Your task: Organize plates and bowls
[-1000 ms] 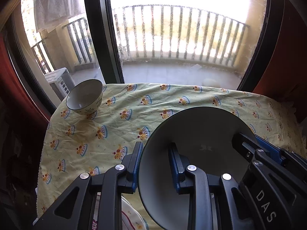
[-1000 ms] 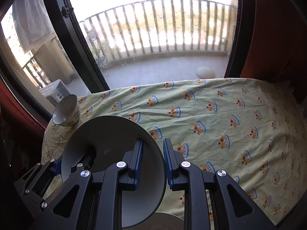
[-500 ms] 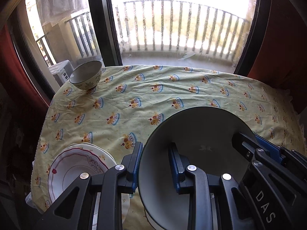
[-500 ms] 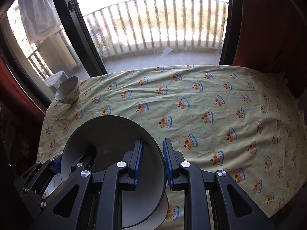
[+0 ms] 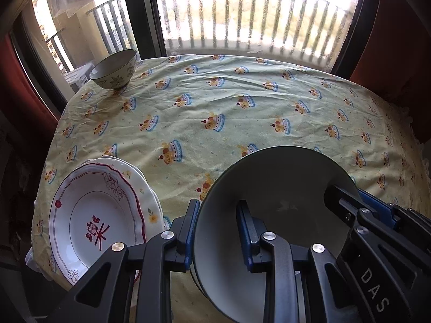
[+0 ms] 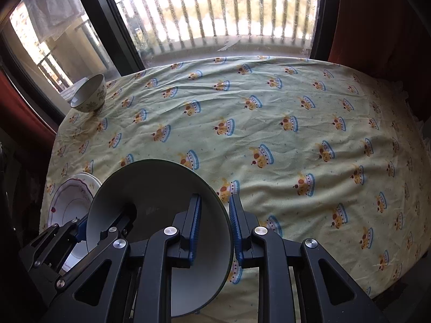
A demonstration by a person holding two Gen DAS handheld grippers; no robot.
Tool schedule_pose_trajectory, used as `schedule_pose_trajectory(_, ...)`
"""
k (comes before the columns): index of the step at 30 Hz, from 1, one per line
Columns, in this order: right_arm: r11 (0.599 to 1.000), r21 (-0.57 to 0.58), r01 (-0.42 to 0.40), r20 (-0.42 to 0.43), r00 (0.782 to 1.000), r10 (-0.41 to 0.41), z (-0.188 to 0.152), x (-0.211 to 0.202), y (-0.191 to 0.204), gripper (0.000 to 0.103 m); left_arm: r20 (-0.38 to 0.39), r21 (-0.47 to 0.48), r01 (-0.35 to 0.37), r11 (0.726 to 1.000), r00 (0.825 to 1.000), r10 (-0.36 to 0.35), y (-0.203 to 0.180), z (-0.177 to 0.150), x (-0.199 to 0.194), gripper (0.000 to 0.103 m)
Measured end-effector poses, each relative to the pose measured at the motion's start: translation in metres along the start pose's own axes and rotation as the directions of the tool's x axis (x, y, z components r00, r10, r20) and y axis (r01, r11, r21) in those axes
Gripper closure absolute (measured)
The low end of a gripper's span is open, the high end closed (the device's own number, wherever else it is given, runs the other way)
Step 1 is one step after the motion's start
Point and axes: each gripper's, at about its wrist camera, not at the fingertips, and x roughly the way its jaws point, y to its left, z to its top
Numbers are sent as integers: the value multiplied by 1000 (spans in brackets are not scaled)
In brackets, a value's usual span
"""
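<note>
Both tongs have dipped toward the tablecloth; floral plates now show left of them. Left tongs and right tongs each pinch the grey bowl's rim.

Grey bowl tilted, off table; floral plates stacked left; sm bowl far corner.

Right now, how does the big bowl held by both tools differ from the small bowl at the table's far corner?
The big bowl is plain grey-white inside, dark-rimmed and wider; the small bowl has a flower pattern. The big bowl is tilted and gripped by both tools; the small bowl stands upright on the tablecloth, untouched. Both look empty.
</note>
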Motion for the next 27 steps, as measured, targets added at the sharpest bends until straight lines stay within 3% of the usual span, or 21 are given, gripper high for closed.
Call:
schedule_pose_trajectory(12,999,16,-50,-84,995,51,-5,18,0,78,-36,-1,-11,1000,999,11,7,-7,5,78)
schedule_pose_trajectory(16,999,12,-49,-110,993,50,-10,25,2,78,-73,-8,-4,1000,997,4,10,-11,13,78)
schedule_pose_trajectory(27,1000,-7,-9,-114,993,8,-13,36,5,79,-83,24,4,1000,997,-2,9,-11,24,78)
